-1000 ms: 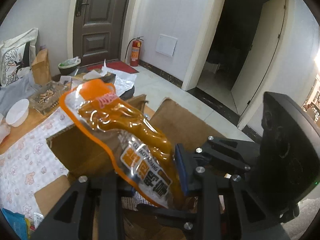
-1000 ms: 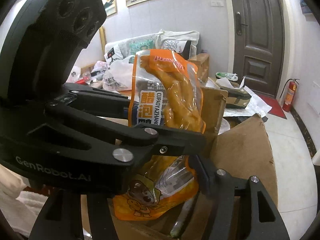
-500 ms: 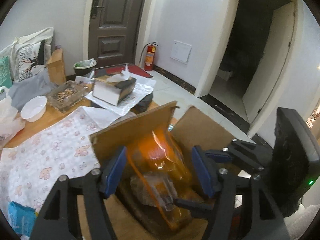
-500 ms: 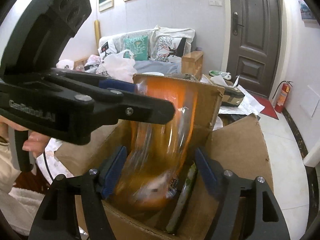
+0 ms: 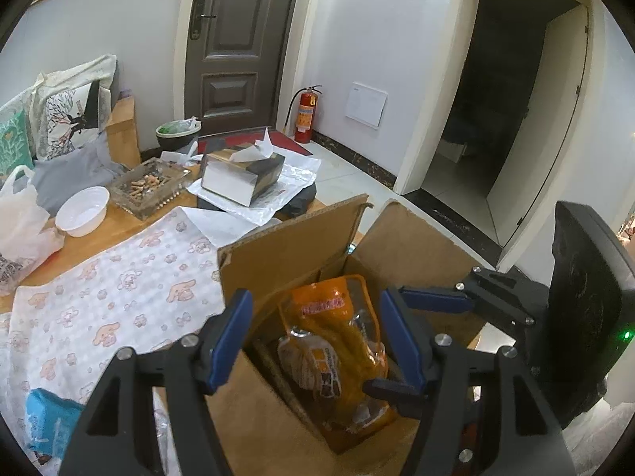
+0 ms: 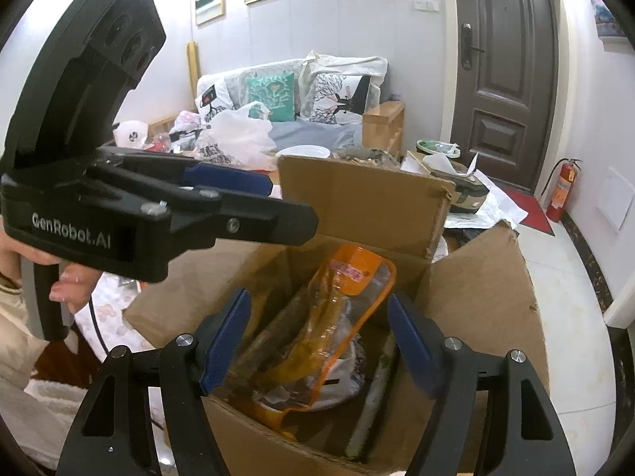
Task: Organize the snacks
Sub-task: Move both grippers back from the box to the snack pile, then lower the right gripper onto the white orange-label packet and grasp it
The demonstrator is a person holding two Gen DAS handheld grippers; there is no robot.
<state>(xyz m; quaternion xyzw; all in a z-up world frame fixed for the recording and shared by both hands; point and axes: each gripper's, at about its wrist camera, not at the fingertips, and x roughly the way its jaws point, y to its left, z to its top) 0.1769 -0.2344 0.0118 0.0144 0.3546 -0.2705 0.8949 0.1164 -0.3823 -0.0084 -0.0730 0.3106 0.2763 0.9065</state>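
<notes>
Left wrist view: the left gripper (image 5: 317,333) hangs wide open and empty above the cardboard box (image 5: 285,246), the orange snack bag (image 5: 337,349) lying inside. Right wrist view: the right gripper (image 6: 317,337) gapes empty over the bag (image 6: 337,317) in the box (image 6: 357,198).

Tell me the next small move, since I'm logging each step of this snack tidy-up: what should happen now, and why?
Probably lift both tools clear. The orange snack pouch already leans inside the cardboard box, and the left tool and right tool are open, holding nothing.
</notes>
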